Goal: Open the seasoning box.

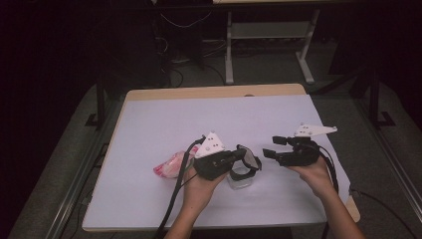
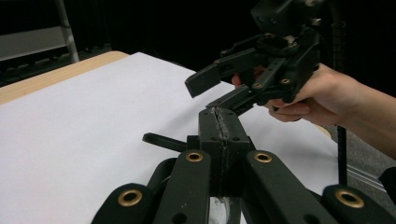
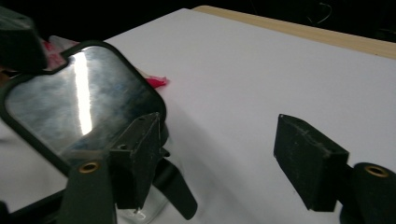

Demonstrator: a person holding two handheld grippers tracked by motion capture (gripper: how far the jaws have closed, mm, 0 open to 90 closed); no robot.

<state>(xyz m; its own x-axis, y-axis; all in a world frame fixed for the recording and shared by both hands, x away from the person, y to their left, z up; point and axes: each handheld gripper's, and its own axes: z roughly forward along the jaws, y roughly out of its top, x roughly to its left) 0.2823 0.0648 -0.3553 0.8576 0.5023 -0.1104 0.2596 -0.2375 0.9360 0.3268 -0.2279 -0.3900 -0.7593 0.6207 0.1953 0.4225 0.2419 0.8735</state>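
High view first: the bench [image 1: 149, 119], covered in white, takes up the middle of the frame, with both forearms coming up from the bottom edge. The left claw [image 1: 244, 158] sits just below centre, clamped on a black-rimmed clear lid [image 1: 247, 163] that it holds tilted above a small clear container [image 1: 240, 180] standing on the white surface. To the left of that hand, a pink-and-white plastic bag [image 1: 171, 164] lies crumpled on the bench. The right claw [image 1: 272, 147] hovers right of centre, jaws apart and pointing left toward the lid, nothing between them.

Over to the left gripper view: the two black jaws rise from the bottom and meet at centre, pressed flat together, with the thin edge of the lid pinched in the seam. A black tab of the lid sticks out at the left of the jaws. In the upper right, the right claw [image 2: 212, 91] hangs in a hand, jaws parted, just beyond the left claw's tips.

Now the right gripper view: its own jaws stand well apart at lower left and lower right, gripping nothing. The lid [image 3: 79, 102] fills the upper left, shiny and reflecting a streak of light, just behind the left-hand jaw. A scrap of the pink bag [image 3: 156, 82] peeks out beyond it.
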